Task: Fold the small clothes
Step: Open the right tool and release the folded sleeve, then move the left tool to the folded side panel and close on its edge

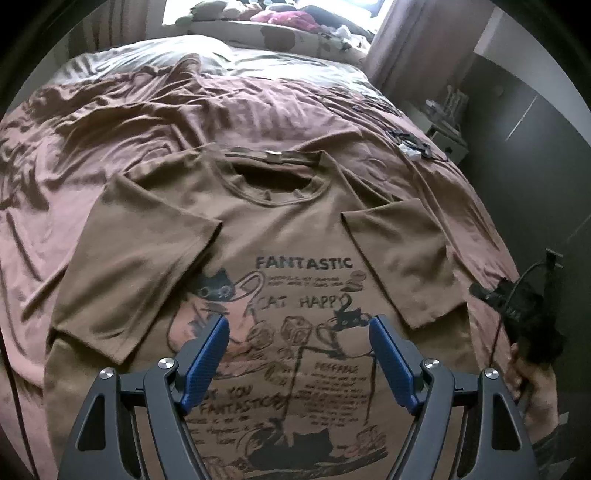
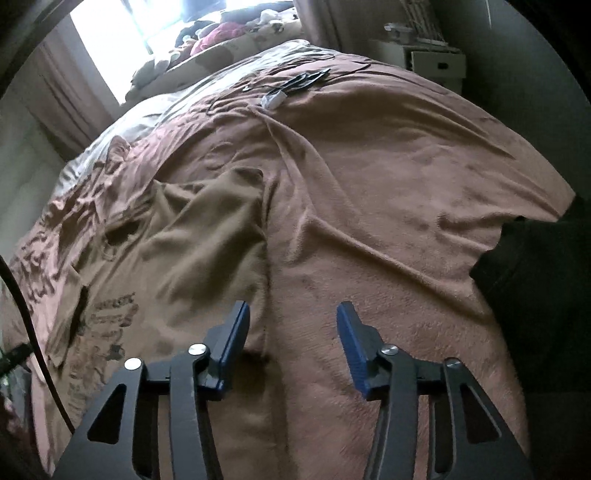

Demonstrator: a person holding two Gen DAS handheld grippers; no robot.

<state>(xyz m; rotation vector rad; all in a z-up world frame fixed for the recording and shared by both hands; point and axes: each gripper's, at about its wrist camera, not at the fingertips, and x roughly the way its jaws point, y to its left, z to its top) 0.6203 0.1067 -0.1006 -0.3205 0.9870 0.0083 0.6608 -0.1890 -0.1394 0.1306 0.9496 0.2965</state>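
A brown T-shirt (image 1: 295, 236) is lying face up on a bed, spread over a pinkish-brown blanket (image 1: 92, 147), its round collar (image 1: 275, 184) pointing toward the far pillows and both short sleeves folded in over the chest. The printed front is showing cats, cups and the words "FANTASTIC" and "CAT HAPPY" in dark ink. The left gripper (image 1: 298, 325) is hovering above the lower part of the print, its blue-padded fingers (image 1: 207, 354) standing wide apart with nothing between them; whether the tips are touching the cloth cannot be told. At the right edge of the left wrist view, the other gripper's dark body with a cable is showing beside the shirt's side, held by a hand (image 1: 532, 384). In the right wrist view, the right gripper (image 2: 293, 314) is pointing down at the shirt's side edge: its jaws are parted, with the left finger (image 2: 232, 339) over the brown cloth and the right finger over bare blanket, and the shirt's edge (image 2: 264, 280) running up between them; the pads are not pressing on anything. A few small dark and white items (image 2: 291, 88) are lying on the blanket near the far corner of the bed, well apart from the shirt. A white bedside cabinet (image 2: 436, 62) is standing beyond the bed, and soft toys and clothes are lining the bright window ledge (image 1: 273, 18).
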